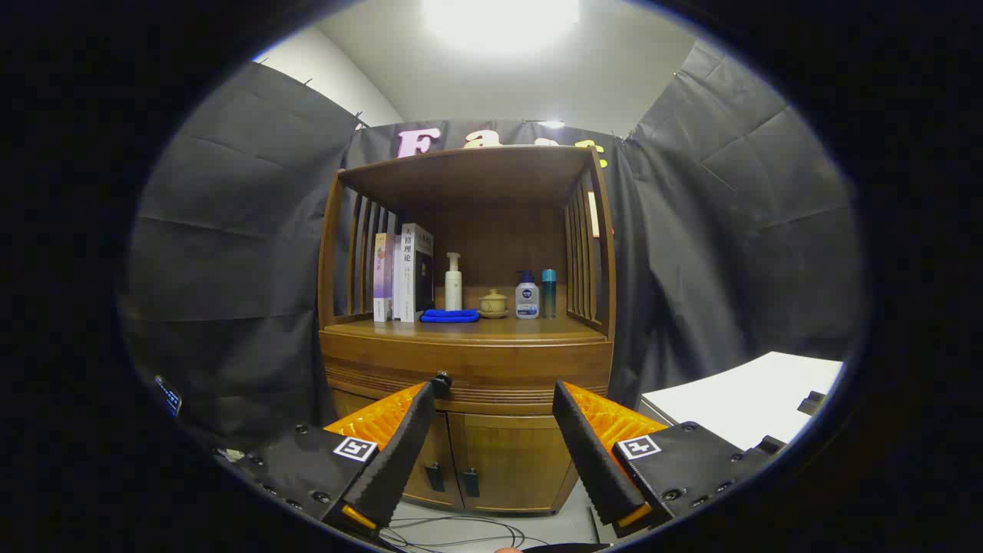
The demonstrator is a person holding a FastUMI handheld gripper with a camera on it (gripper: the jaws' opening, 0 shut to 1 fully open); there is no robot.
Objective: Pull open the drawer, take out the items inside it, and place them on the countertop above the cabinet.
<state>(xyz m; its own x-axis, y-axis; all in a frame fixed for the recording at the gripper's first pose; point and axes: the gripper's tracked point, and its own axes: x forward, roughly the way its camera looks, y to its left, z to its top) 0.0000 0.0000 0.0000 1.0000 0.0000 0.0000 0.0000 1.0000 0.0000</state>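
A wooden cabinet [468, 361] stands some way ahead of my gripper [495, 399]. Its drawer front [499, 372] is closed, with a small dark knob [441, 381] showing just above my left fingertip. The countertop [476, 329] lies above the drawer under a shelf roof. My fingers are spread wide apart with nothing between them, and they are well short of the cabinet. The inside of the drawer is hidden.
On the countertop stand books [403, 275], a white pump bottle [454, 284], a folded blue cloth [450, 316], a small lidded pot [493, 304] and two more bottles [535, 296]. Two lower doors [491, 461] sit under the drawer. A white table [749, 399] is at the right; cables [453, 530] lie on the floor.
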